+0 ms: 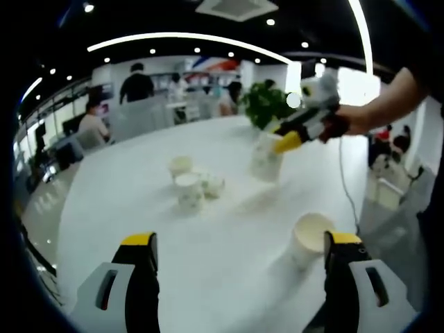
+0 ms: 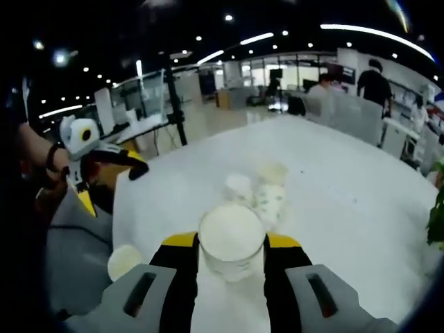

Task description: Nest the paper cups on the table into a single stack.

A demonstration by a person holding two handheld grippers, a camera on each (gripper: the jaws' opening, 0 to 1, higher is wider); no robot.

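Two-jaw handheld tools, grey-white bodies with slotted openings near the base of each side. Black jaws capped in yellow at the tips on the left gripper [image 1: 239, 251] and the right gripper [image 2: 231, 244]. Seen from across, white housing, black midsection, one yellow-tipped prong. Dark band around the wrist of the left hand [image 2: 61, 164]. Dark short sleeve above the right hand [image 1: 347, 122].
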